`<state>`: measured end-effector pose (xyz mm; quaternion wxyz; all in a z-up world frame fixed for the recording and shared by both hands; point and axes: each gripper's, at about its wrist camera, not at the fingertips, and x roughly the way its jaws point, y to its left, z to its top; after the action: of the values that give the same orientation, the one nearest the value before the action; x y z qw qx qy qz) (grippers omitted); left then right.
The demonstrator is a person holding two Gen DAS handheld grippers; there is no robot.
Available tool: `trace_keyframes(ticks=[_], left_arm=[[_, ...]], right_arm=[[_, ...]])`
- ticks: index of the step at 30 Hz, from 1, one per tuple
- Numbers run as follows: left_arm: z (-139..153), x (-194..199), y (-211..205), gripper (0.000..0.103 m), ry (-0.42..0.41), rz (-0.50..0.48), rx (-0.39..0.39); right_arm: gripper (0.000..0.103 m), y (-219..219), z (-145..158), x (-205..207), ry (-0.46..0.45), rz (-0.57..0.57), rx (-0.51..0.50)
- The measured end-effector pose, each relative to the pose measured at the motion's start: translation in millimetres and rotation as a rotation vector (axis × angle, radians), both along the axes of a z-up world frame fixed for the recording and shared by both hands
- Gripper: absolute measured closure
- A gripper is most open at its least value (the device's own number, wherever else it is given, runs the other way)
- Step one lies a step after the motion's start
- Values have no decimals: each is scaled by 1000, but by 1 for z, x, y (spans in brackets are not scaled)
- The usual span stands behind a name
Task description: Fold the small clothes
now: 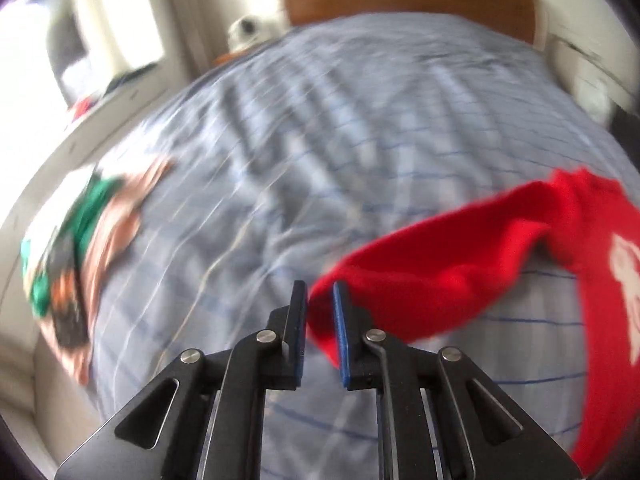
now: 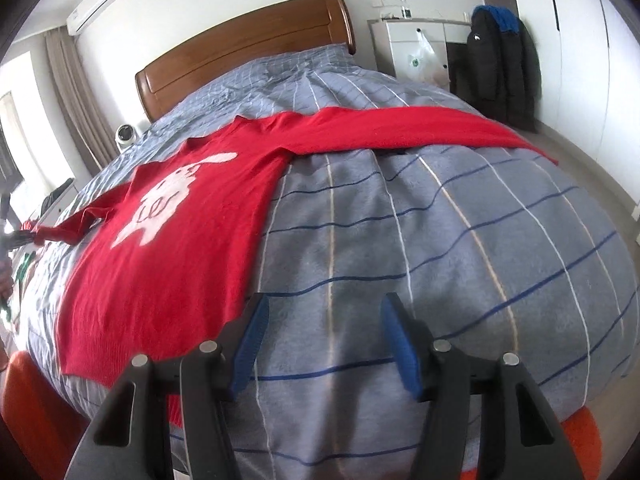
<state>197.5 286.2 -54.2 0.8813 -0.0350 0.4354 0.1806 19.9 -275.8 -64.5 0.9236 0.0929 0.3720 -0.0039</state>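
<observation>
Left tongs (image 1: 320, 312) are clamping the cuff of the red sweater (image 2: 172, 240), pulling its sleeve (image 1: 432, 272) taut. Right tongs (image 2: 322, 344) are hanging apart, empty, beside the hem near the bed's (image 2: 460, 240) foot edge. Soft knit sweater lying flat on the grey checked duvet, wooden headboard (image 2: 244, 60) beyond.

Left hand-held gripper (image 1: 320, 308), low centre of frame, pinches red knitted sleeve (image 1: 432, 264); right hand-held gripper (image 2: 324, 344) gapes, empty.
</observation>
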Motion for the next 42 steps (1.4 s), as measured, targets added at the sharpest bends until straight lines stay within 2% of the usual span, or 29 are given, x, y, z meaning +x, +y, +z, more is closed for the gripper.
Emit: trace_keyframes(ticks=[1, 2, 3, 5, 7, 9, 11, 12, 13, 14, 15, 17, 19, 21, 25, 29, 33, 37, 42], left_arm=[[-9, -3, 11, 74, 11, 51, -38], [-15, -9, 22, 58, 8, 96, -86], [-19, -18, 31, 52, -13, 133, -140], [-21, -30, 39, 51, -54, 151, -227], [-23, -31, 38, 45, -70, 135, -279], [-27, -24, 32, 33, -67, 105, -324], [-37, -8, 22, 26, -28, 61, -382], [-46, 2, 18, 30, 5, 48, -399], [-53, 11, 12, 42, 36, 52, -392], [-59, 18, 5, 86, 70, 75, -344], [-61, 23, 1, 96, 91, 86, -302], [-49, 31, -4, 97, 82, 100, -183], [-28, 38, -5, 97, 53, 130, -5], [-17, 47, 4, 97, 47, 162, 78], [-29, 61, 16, 97, 101, 174, 100], [-56, 48, 22, 97, 140, 201, 80], [-65, 35, 26, 97, 115, 228, 44], [-67, 39, 28, 97, 118, 241, 22], [-72, 38, 19, 96, 121, 222, 77]], right_arm=[[45, 2, 1, -1, -4, 3, -6], [45, 2, 1, -1, -4, 5, -10], [45, 4, 0, -1, 1, 11, -16], [45, 7, -1, 0, 8, 20, -27], [45, 12, -2, 1, 11, 32, -45], [45, 16, -3, 3, 16, 42, -61], [45, 19, -5, 5, 22, 49, -72], [45, 22, -6, 6, 24, 52, -80], [45, 23, -7, 7, 25, 54, -85], [45, 25, -6, 7, 25, 57, -91], [45, 27, -6, 6, 21, 62, -100], [45, 29, -3, 3, 11, 66, -114], [45, 30, 0, -1, -6, 67, -130], [45, 31, 2, -4, -17, 70, -142], [45, 33, -2, 3, 0, 73, -141], [45, 32, -2, 3, -1, 70, -140], [45, 26, -4, 3, 8, 53, -123], [45, 21, -7, 5, 18, 40, -108], [45, 20, -5, 3, 12, 27, -108]])
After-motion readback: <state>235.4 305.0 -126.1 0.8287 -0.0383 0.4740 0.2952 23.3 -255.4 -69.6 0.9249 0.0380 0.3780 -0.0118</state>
